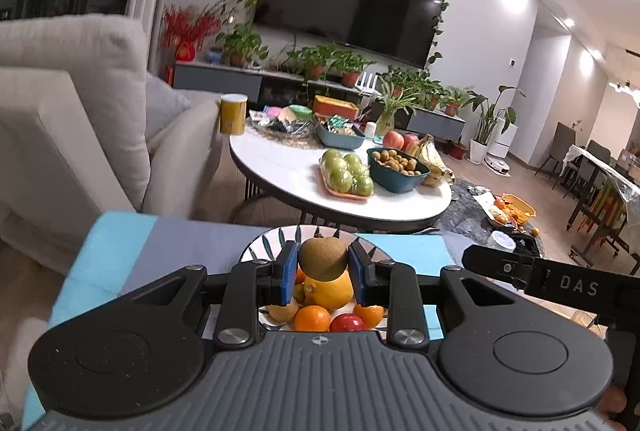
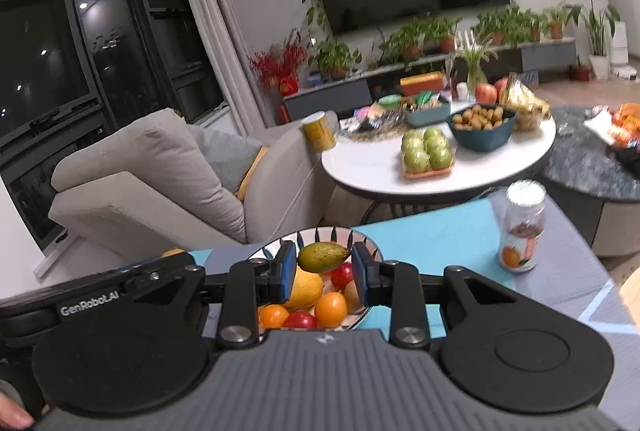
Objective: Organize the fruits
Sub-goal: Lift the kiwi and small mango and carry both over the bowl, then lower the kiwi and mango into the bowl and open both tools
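Note:
My left gripper [image 1: 323, 260] is shut on a brown kiwi [image 1: 322, 258] and holds it above a patterned plate [image 1: 280, 237] of fruit. The plate holds a lemon [image 1: 330, 291], oranges [image 1: 312, 318] and a red fruit [image 1: 347, 323]. My right gripper [image 2: 324, 258] is shut on a small green-orange mango [image 2: 323, 256], held over the same plate [image 2: 332, 233], where a lemon [image 2: 306, 289], oranges [image 2: 331, 309] and red fruits [image 2: 300, 320] lie. The right gripper's body shows at the right in the left wrist view [image 1: 560, 281].
The plate sits on a blue and grey cloth [image 1: 120, 251]. A juice bottle [image 2: 522, 227] stands on it to the right. Beyond is a white round table [image 1: 288, 175] with green apples [image 1: 348, 173], a bowl of small fruit [image 1: 396, 167], bananas and snacks. A beige sofa [image 1: 80, 135] stands left.

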The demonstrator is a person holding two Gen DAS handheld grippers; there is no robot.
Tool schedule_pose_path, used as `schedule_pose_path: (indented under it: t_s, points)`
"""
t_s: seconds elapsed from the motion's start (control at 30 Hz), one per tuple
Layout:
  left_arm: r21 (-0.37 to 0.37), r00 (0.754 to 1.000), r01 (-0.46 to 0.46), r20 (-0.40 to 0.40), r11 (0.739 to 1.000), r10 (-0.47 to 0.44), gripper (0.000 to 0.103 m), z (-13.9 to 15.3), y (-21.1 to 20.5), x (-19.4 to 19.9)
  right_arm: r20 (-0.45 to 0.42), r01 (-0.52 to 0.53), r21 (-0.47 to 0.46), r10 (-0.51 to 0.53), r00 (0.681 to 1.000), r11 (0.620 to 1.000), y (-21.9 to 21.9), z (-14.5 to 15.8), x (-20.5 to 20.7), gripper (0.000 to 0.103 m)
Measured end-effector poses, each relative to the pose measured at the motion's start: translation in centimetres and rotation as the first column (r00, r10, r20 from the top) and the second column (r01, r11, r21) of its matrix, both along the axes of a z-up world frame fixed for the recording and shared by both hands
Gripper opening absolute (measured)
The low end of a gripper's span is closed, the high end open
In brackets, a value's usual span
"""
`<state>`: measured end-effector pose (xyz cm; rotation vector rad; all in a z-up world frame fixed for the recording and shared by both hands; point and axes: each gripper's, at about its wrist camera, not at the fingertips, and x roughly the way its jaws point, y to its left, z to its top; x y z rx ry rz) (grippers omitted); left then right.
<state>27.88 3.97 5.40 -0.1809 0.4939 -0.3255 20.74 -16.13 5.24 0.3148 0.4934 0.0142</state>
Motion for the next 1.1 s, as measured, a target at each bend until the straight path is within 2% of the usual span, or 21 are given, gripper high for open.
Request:
schedule_pose_path:
  t_s: [0.3,0.6,0.77,0.93,1.1]
  points:
    - [0.005,0.999,0.005,-0.046,1.000,-0.004,0.025,-2.0,-0.2,2.3,-0.041,-0.009,0.001,0.009,0.999,1.000,0.2,-1.3,2.1,0.063]
    - [-0.011,0.995,0.004,-0.103,1.000,-0.005,0.025,-4.1,-0.2,4.7,-0.100,-0.032,0.088,0.041,0.994,0.996,-0.9,-2.8,4.3,0.063]
    - [-0.033,0.991,-0.005,-0.137,0.999,0.000,0.026,-4.8,0.1,6.0,-0.114,-0.016,0.096,0.027,0.993,0.995,-1.2,-3.3,5.3,0.063]
    - [-0.081,0.987,0.002,-0.161,0.997,-0.015,0.026,-5.3,0.8,7.0,-0.133,-0.018,0.133,0.036,0.990,0.991,-1.4,-4.0,5.9,0.063]
    - [-0.189,0.976,-0.002,-0.214,0.982,-0.039,0.026,-6.4,2.2,8.2,-0.161,-0.013,0.224,0.050,0.986,0.975,-2.1,-4.7,6.9,0.063]
